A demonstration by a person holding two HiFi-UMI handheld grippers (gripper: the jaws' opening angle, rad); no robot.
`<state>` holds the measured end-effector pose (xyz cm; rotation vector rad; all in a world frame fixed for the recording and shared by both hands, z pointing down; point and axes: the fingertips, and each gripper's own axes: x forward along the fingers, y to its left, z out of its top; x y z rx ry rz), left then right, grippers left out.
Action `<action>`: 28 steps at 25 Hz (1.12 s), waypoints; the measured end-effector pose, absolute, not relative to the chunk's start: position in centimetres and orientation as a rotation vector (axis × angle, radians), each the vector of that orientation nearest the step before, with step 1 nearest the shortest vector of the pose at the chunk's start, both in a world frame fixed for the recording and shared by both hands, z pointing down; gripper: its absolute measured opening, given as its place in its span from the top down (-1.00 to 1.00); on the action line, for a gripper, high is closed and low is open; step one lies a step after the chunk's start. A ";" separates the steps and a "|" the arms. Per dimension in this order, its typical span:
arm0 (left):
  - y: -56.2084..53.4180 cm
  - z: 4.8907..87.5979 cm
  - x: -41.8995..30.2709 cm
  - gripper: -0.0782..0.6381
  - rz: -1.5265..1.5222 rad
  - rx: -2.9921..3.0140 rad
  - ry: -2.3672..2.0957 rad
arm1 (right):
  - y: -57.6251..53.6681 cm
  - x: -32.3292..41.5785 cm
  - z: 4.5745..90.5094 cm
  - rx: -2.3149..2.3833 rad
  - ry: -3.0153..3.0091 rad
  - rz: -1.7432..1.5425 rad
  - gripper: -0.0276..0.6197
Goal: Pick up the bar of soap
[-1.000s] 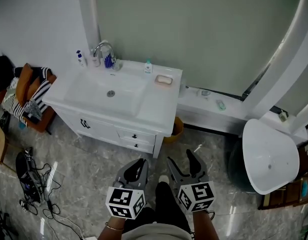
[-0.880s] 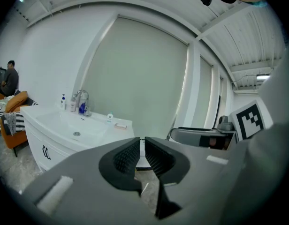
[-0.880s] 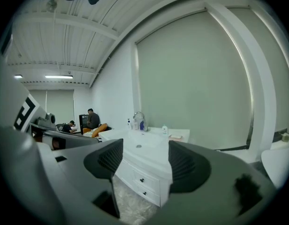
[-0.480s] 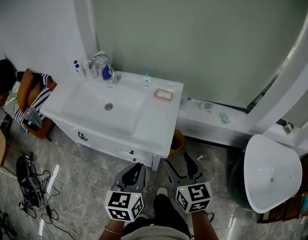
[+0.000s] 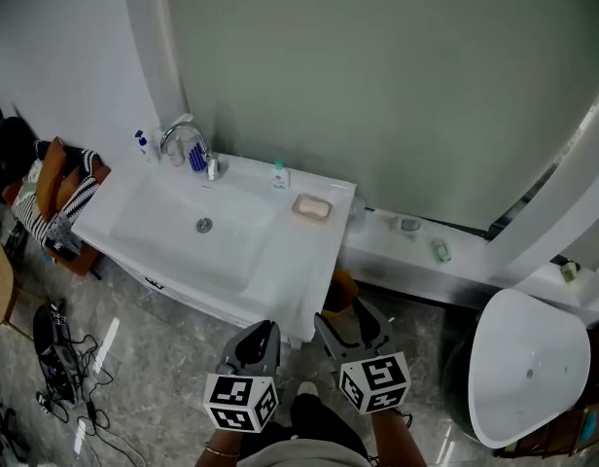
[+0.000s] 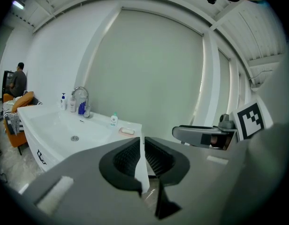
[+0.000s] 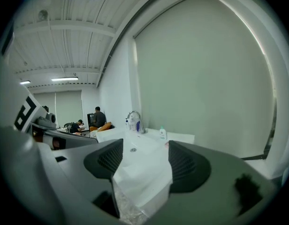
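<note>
The pale pink bar of soap lies in a small dish on the right part of the white vanity top; in the left gripper view the soap shows small, past the basin. Both grippers hang low in front of the vanity, well short of the soap. My left gripper has its jaws nearly together with only a thin slit and nothing in it. My right gripper stands open and empty, pointing at the vanity's front right corner.
A chrome faucet, pump bottles, a blue toothbrush cup and a small bottle line the vanity's back edge. A white tub stands right, a low ledge behind it. A cluttered chair and cables sit left.
The vanity has slid down and closer in the head view as the person stepped forward. Both grippers now reach its front edge; their jaws look unchanged.
</note>
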<state>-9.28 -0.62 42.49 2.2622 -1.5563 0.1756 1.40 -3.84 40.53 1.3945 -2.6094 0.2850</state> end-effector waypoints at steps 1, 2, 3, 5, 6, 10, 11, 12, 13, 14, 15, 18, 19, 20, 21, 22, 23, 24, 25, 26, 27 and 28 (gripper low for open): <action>-1.1 42.5 -9.0 0.68 0.176 2.259 -1.560 | -4.4 1.5 40.5 1.383 -2.615 0.286 0.01; -1.6 42.5 -8.9 0.68 0.177 2.255 -1.565 | -4.9 1.5 40.5 1.373 -2.623 0.288 0.01; -2.0 42.6 -8.7 0.68 0.179 2.249 -1.570 | -5.4 1.6 40.5 1.367 -2.634 0.294 0.01; -2.7 42.7 -8.5 0.68 0.187 2.233 -1.581 | -6.2 1.8 40.3 1.360 -2.651 0.315 0.01; -3.0 42.9 -8.4 0.68 0.191 2.224 -1.584 | -6.7 1.9 40.3 1.359 -2.655 0.326 0.01; -4.6 43.5 -8.8 0.68 0.185 2.171 -1.592 | -8.4 2.1 40.6 1.342 -2.644 0.310 0.01; -5.1 43.6 -8.9 0.68 0.181 2.160 -1.595 | -8.8 2.0 40.6 1.329 -2.641 0.299 0.01; -5.5 43.7 -9.1 0.68 0.178 2.153 -1.600 | -9.3 2.0 40.7 1.319 -2.639 0.291 0.01; -6.0 43.8 -9.3 0.68 0.178 2.148 -1.605 | -9.8 2.1 40.7 1.316 -2.638 0.286 0.01; -6.5 44.0 -9.5 0.68 0.183 2.141 -1.605 | -10.3 2.1 40.6 1.320 -2.638 0.282 0.01; -7.1 44.3 -9.7 0.68 0.190 2.129 -1.599 | -10.9 2.1 40.4 1.327 -2.643 0.280 0.01; -9.2 47.0 -9.8 0.69 0.220 2.053 -1.531 | -12.1 1.7 39.4 1.338 -2.738 0.354 0.01; -9.9 48.0 -9.6 0.73 0.229 2.031 -1.499 | -12.5 1.5 39.0 1.349 -2.766 0.386 0.01; -10.4 48.7 -9.6 0.76 0.240 2.029 -1.474 | -13.1 1.3 39.0 1.364 -2.756 0.381 0.01; -10.9 49.0 -9.6 0.76 0.253 2.045 -1.466 | -13.9 1.1 39.4 1.369 -2.709 0.329 0.01; -11.5 48.8 -9.7 0.76 0.264 2.074 -1.472 | -14.6 0.8 40.0 1.358 -2.647 0.256 0.01; -12.3 48.3 -9.8 0.76 0.270 2.110 -1.484 | -15.2 0.6 40.5 1.344 -2.600 0.198 0.01; -13.1 47.8 -9.9 0.75 0.272 2.146 -1.494 | -15.7 0.4 40.7 1.340 -2.586 0.178 0.01; -14.1 47.3 -10.1 0.71 0.272 2.177 -1.500 | -16.2 0.2 40.7 1.349 -2.601 0.199 0.01; -15.0 47.0 -10.4 0.64 0.270 2.198 -1.506 | -16.6 -0.1 40.6 1.366 -2.626 0.240 0.01; -15.8 46.8 -10.8 0.60 0.269 2.210 -1.510 | -17.0 -0.4 40.7 1.381 -2.643 0.275 0.01; -16.5 46.9 -11.2 0.60 0.271 2.214 -1.508 | -17.5 -0.7 40.9 1.391 -2.645 0.288 0.01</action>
